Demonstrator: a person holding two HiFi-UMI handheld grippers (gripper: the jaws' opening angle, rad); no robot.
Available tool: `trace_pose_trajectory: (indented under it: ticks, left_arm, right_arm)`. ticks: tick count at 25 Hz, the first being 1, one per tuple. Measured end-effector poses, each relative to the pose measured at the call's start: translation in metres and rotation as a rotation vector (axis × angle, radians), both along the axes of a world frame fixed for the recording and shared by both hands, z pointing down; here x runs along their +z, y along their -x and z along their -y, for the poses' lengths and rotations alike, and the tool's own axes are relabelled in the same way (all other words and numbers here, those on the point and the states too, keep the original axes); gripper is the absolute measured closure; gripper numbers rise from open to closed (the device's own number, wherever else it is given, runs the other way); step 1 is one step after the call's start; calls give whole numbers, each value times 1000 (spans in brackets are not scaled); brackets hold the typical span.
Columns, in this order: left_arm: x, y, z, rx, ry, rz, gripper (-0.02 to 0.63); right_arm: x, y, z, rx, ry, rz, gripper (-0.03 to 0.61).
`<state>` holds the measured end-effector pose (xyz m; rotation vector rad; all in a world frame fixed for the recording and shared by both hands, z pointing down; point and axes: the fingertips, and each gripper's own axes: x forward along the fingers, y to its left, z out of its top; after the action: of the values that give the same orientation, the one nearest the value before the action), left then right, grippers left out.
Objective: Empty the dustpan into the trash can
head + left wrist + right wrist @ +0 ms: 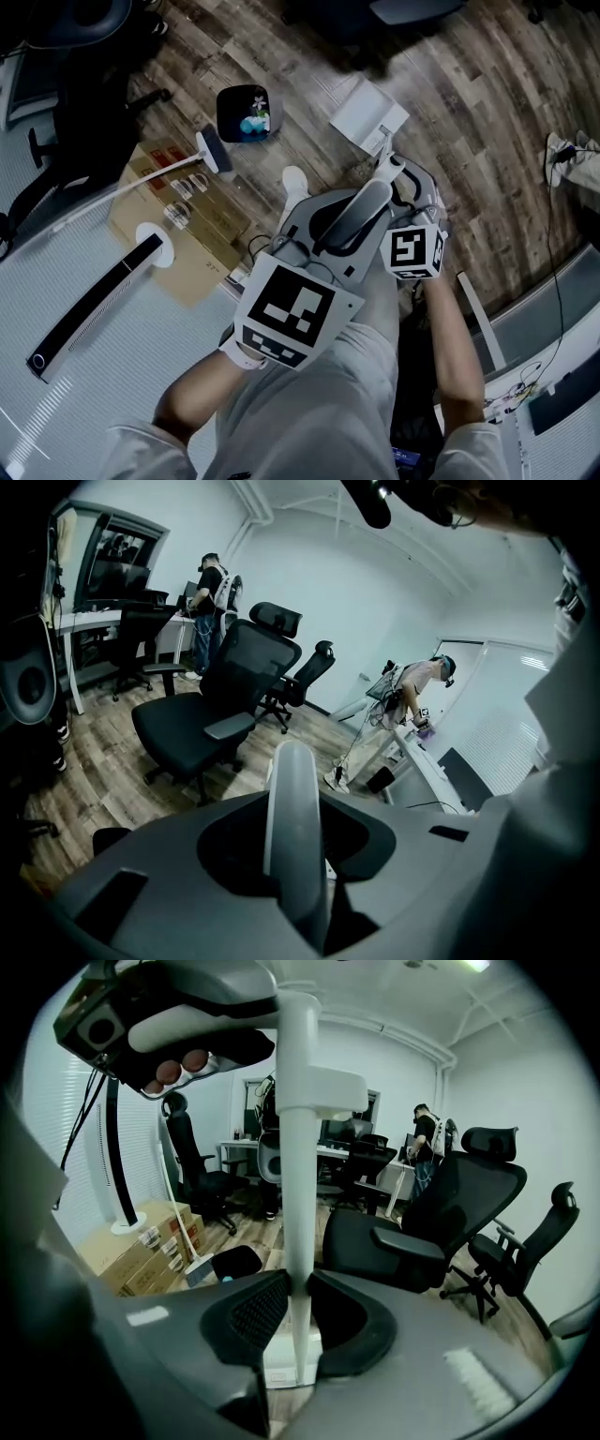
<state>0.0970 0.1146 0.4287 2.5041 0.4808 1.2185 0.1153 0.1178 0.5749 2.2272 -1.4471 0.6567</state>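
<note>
Dustpan [361,112] held by handle [298,1194], left tool [295,855] and right tool [298,1309] both clamped there, steadying it toward trash can [225,105]

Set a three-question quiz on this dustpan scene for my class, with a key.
1. True or false: the left claw and right claw both clamp the dustpan handle.
2. In the head view, the trash can sits: A) left of the dustpan; B) right of it; C) under it.
3. Fill in: the tool head beside the trash can is a ____.
Key: 1 true; 2 A; 3 broom.
</note>
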Motion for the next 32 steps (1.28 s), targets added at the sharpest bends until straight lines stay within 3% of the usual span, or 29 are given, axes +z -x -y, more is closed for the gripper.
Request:
trace_pose_trajectory:
  ticks: [15,25,32]
  left_arm:
    - [77,-16,-10,5,-39,41,514]
    - [95,-36,-15,-22,-32,55,514]
    - [102,-46,-26,-8,-46,77,512]
  right_arm:
    - [79,-13,-6,-21,46,55,489]
    - [95,-33,-8,-2,60,89,489]
    - [110,-36,-20,-30,134,84,471]
